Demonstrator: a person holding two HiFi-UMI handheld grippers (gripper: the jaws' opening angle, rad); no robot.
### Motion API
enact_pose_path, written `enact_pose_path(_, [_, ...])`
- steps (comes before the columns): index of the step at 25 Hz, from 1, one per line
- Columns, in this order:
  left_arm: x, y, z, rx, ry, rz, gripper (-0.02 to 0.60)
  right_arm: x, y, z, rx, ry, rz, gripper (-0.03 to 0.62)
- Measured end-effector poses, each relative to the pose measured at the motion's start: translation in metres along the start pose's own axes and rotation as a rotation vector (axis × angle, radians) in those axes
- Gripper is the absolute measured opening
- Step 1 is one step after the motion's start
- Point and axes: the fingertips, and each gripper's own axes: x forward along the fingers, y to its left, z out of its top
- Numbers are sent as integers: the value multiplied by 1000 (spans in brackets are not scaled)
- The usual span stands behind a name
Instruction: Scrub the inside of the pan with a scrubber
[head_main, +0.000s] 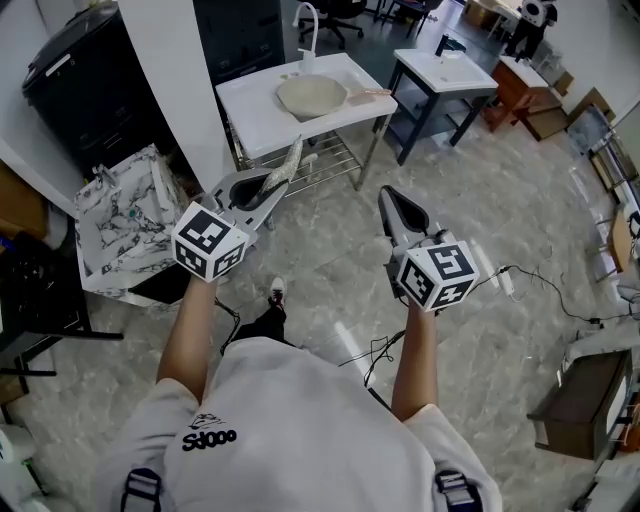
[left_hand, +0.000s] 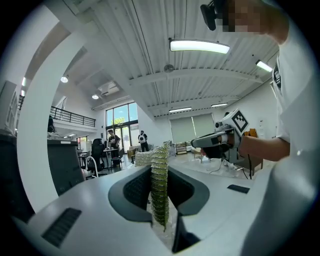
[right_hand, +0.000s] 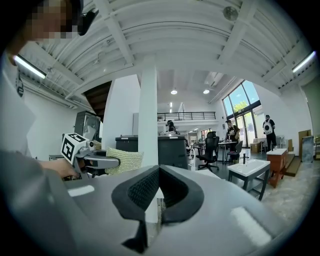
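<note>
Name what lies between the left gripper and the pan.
In the head view, the front edge of the white table and the wire shelf beneath it lie between the left gripper, shut on the scrubber, and the pan.

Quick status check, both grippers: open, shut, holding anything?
Left gripper: shut on the scrubber.
Right gripper: shut, with nothing between its jaws.

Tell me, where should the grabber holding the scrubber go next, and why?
Probably carry the left gripper forward toward the pan: its jaws grip the scrubber, but the pan sits on the white table ahead, not within touch yet.
</note>
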Motion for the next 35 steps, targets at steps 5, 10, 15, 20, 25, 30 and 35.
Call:
enact_pose_path(5, [14, 12, -10, -17, -5, 8, 70, 7, -14, -7, 16, 9, -11, 7])
enact_pose_path(10, [42, 37, -17, -22, -11, 14, 71, 32, -36, -10, 25, 21, -6, 8])
enact_pose_path(15, [75, 84, -23, -22, -17, 43, 71, 76, -59, -11, 20, 32, 29, 8])
enact_pose_path(20, [109, 136, -24, -15, -17, 53, 71, 128, -82, -3, 18, 16, 39, 8])
enact_pose_path(25, [138, 179, -18, -2, -20, 46, 71, 170, -112, 11, 43, -10, 5, 8])
enact_pose_path(30, [161, 214, -19, -9, -17, 42, 71, 206, -134, 15, 58, 9, -7, 8])
enact_pose_path(35, [181, 242, -24, -21, -16, 36, 71, 234, -151, 15, 59, 12, -30, 8])
